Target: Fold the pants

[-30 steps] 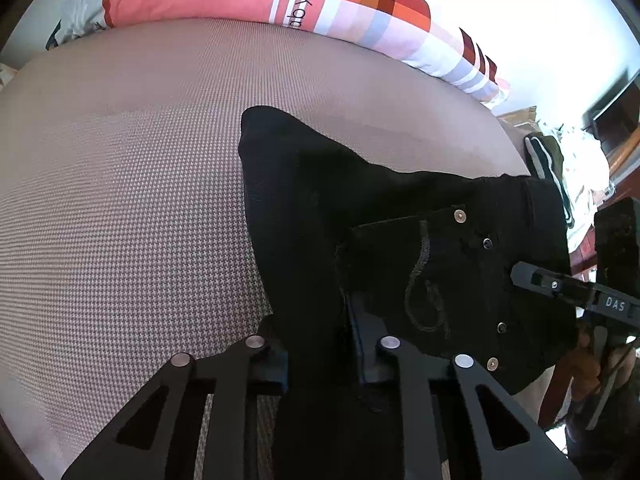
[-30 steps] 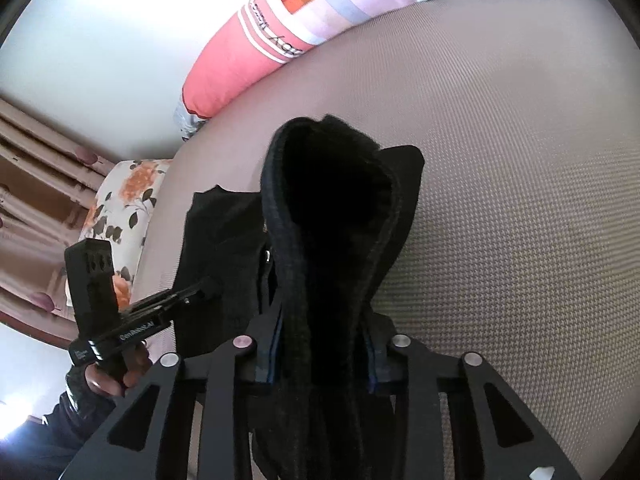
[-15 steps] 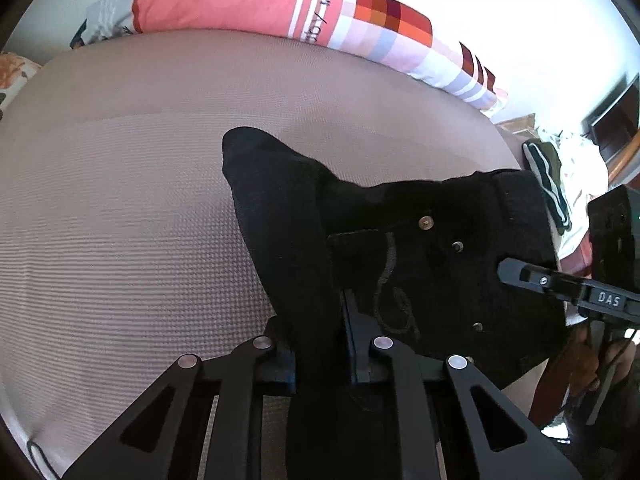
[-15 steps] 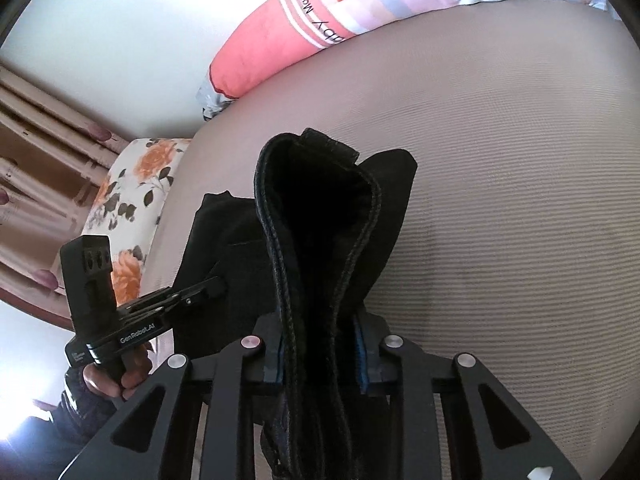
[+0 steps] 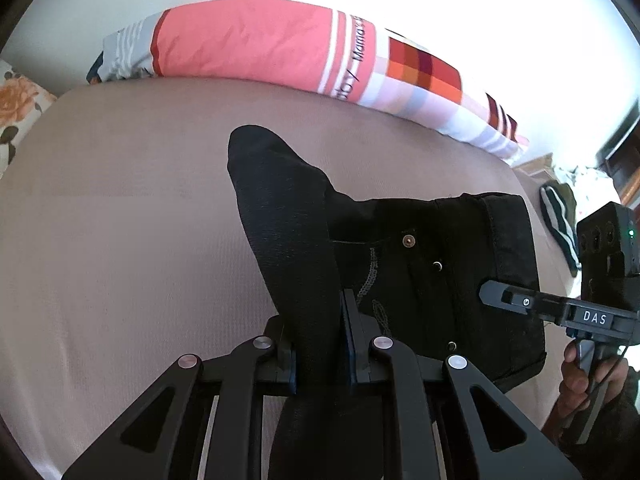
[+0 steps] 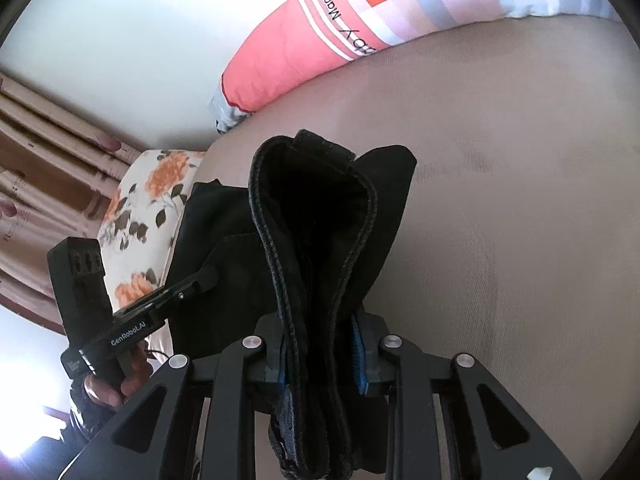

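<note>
Both grippers have lifted the black denim pants [image 5: 420, 280] higher off the beige woven bed [image 5: 120, 240]. Left gripper [image 5: 320, 344] and right gripper [image 6: 320, 356] each have jaws narrowed, pinching bunched fabric, near the striped pink bolster [image 5: 256, 44].

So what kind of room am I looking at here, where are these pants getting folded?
Most likely a bedroom at home. The black pants lie on a broad beige mattress, a long pink and checked bolster pillow runs along the white wall, and a floral pillow sits beside curtains.
</note>
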A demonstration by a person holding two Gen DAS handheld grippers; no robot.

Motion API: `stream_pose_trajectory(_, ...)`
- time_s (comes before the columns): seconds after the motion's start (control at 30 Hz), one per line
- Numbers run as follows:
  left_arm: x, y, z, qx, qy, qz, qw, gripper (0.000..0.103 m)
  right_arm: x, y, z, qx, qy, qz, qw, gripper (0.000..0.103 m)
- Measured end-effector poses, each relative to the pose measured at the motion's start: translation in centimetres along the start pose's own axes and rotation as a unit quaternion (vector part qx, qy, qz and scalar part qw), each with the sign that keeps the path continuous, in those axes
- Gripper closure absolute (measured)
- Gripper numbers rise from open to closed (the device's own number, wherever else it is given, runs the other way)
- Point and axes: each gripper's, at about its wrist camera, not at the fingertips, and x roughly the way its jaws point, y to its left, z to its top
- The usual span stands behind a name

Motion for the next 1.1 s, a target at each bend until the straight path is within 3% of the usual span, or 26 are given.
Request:
stream_pose_trajectory(0.4,2.8,2.3,6.9,-0.001,-0.027,0.018,0.9995,0.086,2.6,0.5,6.8,-0.011,-0.014,0.011,1.0,0.081)
stream_pose_trajectory(0.93,6.4,2.3,13.0,0.008,-0.05,0.026,0.9984,0.086,4.5,-1.0,13.3,0.002,-0.034,0.007,0.999,0.081)
stream_pose_trajectory(1.03,8.0,3.5,12.9,0.002,-0.036,0.026,0.999,0.085,5.2,-1.9,13.3,0.003,-0.035,-0.022,0.999,0.081)
stream_pose_trajectory(1.1,9.8,5.3,12.2,-0.019,-0.018,0.039,0.9989,0.083,6.3,-2.6,13.0,-0.005,-0.027,-0.082,0.996,0.078)
